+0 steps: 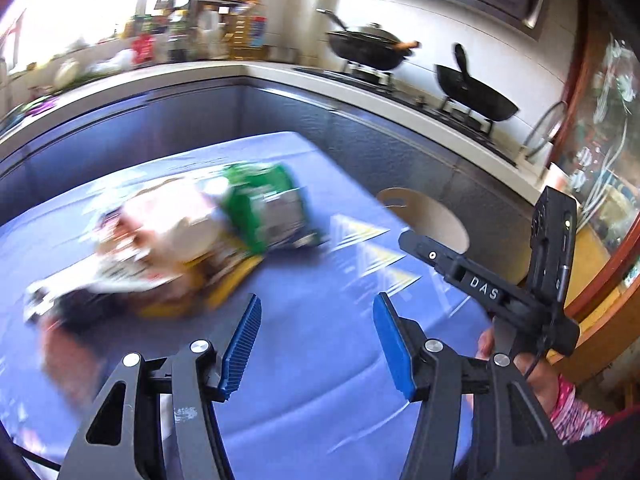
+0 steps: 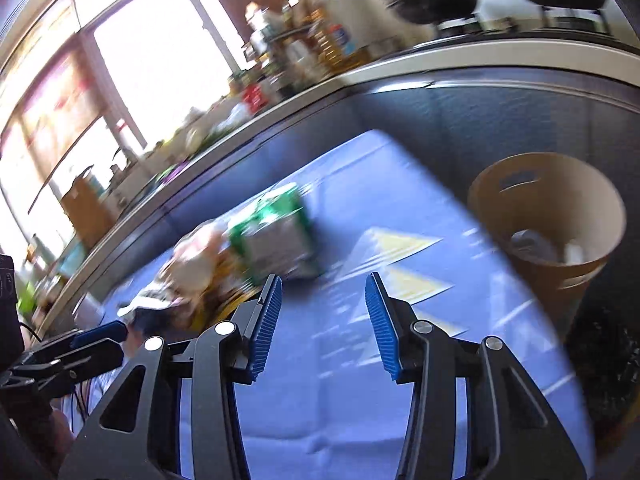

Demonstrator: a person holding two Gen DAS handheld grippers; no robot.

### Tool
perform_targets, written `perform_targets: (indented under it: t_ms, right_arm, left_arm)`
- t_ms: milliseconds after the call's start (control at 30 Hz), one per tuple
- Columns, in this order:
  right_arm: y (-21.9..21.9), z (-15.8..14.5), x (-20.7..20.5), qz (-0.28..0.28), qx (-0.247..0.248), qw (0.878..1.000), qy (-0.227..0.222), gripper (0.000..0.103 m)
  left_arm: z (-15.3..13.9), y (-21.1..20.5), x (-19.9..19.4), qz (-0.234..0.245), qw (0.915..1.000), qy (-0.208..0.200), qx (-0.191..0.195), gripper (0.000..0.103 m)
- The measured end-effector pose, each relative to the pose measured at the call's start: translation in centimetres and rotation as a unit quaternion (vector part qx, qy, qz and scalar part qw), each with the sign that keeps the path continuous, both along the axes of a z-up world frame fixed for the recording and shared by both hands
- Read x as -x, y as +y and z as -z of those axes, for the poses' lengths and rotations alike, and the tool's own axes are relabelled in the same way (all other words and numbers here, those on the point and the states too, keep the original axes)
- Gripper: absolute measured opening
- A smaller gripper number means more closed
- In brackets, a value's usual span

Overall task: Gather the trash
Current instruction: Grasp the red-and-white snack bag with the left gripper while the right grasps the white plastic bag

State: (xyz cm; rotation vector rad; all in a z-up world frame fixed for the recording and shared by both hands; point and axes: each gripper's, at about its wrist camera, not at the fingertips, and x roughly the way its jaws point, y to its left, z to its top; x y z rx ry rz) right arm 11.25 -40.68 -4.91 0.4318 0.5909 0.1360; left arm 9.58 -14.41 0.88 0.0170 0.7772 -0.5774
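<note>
A blurred heap of trash lies on the blue table cloth (image 1: 312, 360): a green snack bag (image 1: 264, 200), a pale wrapper (image 1: 176, 224) and yellow packaging (image 1: 228, 284). My left gripper (image 1: 316, 312) is open and empty, just right of the heap. In the right wrist view the green bag (image 2: 276, 232) lies ahead of my right gripper (image 2: 324, 292), which is open and empty. A brown paper bin (image 2: 560, 216) stands off the table's right edge with some trash inside. The right gripper's body (image 1: 500, 280) shows at the right of the left wrist view.
A kitchen counter (image 1: 280, 72) curves behind the table, with two black woks (image 1: 372, 48) on a stove and cluttered bottles by the window. Yellow triangles (image 2: 404, 244) are printed on the cloth. The bin's rim (image 1: 424, 216) shows past the table edge.
</note>
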Motion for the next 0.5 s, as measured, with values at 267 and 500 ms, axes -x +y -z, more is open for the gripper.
perform_targets:
  t_ms: [267,500]
  right_arm:
    - [12.3,-0.1,-0.7,-0.147,0.031,0.988,0.021,0.044]
    - [17.3,0.5,-2.0,-0.2,-0.006,0.977,0.068,0.046]
  left_arm:
    - [1.4,13.5,1.9,-0.148,0.9889,0.007,-0.015,0.087]
    - [4.3,21.0,-2.8,-0.195,0.9736,0.077,0.09,0.089]
